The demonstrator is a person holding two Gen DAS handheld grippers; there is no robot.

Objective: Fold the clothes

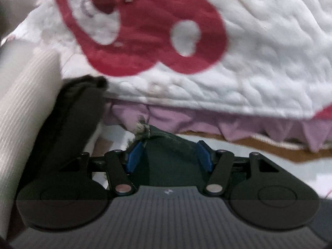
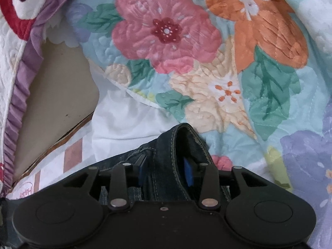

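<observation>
Dark denim jeans are held up by both grippers. In the left wrist view a frayed corner of the jeans fills the space between the blue pads, and my left gripper is shut on it. In the right wrist view a stitched hem of the jeans bunches up between the blue pads, with my right gripper shut on it. The rest of the garment hangs below the grippers, out of sight.
A white quilt with a red cartoon print and a purple ruffle lies ahead of the left gripper. A floral quilt spreads under the right one. A white ribbed shape and dark fabric are at the left.
</observation>
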